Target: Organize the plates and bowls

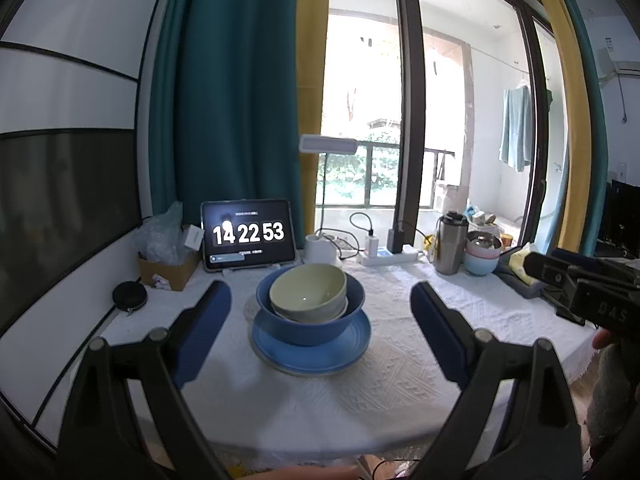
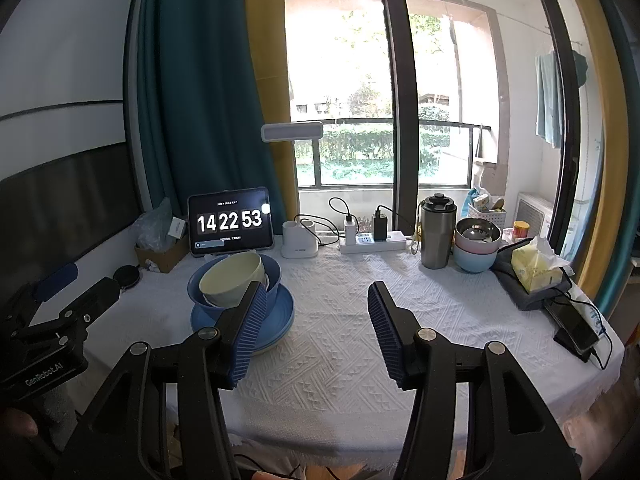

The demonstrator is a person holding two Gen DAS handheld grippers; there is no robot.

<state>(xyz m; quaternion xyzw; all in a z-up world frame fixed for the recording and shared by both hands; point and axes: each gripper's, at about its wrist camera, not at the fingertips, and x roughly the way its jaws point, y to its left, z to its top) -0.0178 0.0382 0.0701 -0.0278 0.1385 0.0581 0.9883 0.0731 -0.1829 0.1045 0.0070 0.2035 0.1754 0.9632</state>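
Two pale green ceramic bowls sit nested and tilted inside a big blue bowl, which stands on a blue round plate over a white plate rim, on the white textured tablecloth near the tablet clock. Left gripper hangs with jaws wide apart, flanking the stack without touching it. Right gripper is off to the right of the stack, jaws apart, holding nothing.

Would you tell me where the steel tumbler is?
In the right wrist view, the steel tumbler stands far right, between power strip and stacked bowls.
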